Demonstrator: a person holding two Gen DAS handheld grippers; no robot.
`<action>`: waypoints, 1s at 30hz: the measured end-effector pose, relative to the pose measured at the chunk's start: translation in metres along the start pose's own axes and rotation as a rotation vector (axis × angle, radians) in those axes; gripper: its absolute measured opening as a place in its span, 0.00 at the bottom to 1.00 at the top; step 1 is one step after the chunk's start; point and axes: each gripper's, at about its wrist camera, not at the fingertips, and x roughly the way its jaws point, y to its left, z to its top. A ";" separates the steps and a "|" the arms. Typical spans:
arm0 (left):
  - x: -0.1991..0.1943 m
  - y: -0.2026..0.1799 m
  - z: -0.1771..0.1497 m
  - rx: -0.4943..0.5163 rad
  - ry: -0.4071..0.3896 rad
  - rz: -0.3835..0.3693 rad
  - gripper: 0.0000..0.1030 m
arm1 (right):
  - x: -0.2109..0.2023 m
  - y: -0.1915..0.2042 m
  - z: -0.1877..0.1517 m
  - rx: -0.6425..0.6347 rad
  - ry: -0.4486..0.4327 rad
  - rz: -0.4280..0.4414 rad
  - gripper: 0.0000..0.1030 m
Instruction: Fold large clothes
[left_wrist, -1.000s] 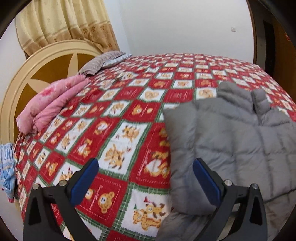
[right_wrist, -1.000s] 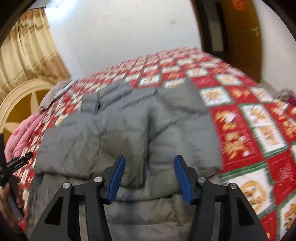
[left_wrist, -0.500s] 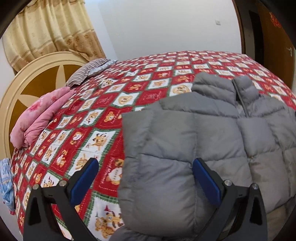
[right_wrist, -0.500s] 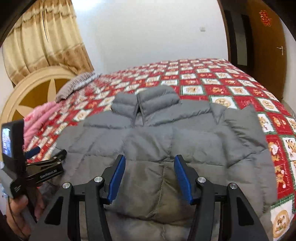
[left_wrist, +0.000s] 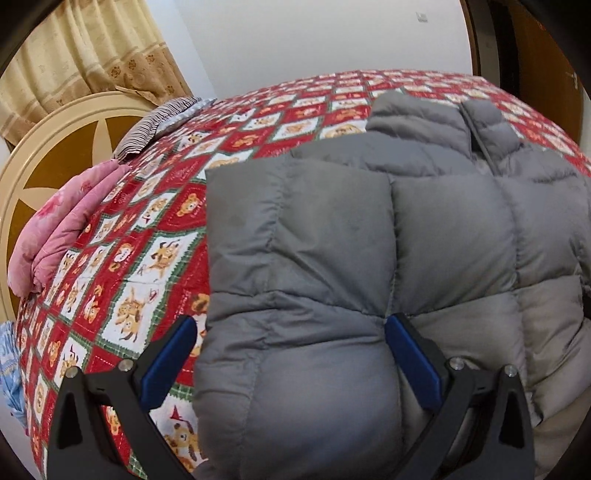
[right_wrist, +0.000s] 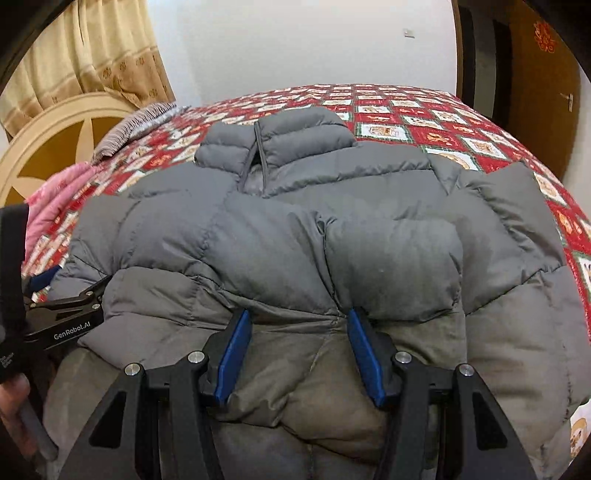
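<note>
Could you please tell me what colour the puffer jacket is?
Grey; the puffer jacket shows best in the right wrist view.

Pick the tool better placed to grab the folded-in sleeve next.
Left. The open left tool already straddles the grey puffer jacket's folded-in sleeve; the open right tool sits mid-body.

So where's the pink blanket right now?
The pink blanket lies at the left edge of the bed in the left wrist view, against the round headboard, just below the striped pillow and left of the grey jacket.
</note>
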 end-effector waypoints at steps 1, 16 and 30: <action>0.001 -0.001 0.000 0.002 0.004 0.001 1.00 | 0.001 0.002 -0.001 -0.010 0.002 -0.012 0.54; -0.028 0.027 0.028 -0.005 0.037 -0.096 1.00 | 0.006 0.011 -0.003 -0.057 0.001 -0.068 0.55; 0.024 -0.033 0.047 0.055 0.010 -0.019 1.00 | 0.007 0.011 -0.002 -0.066 0.009 -0.052 0.55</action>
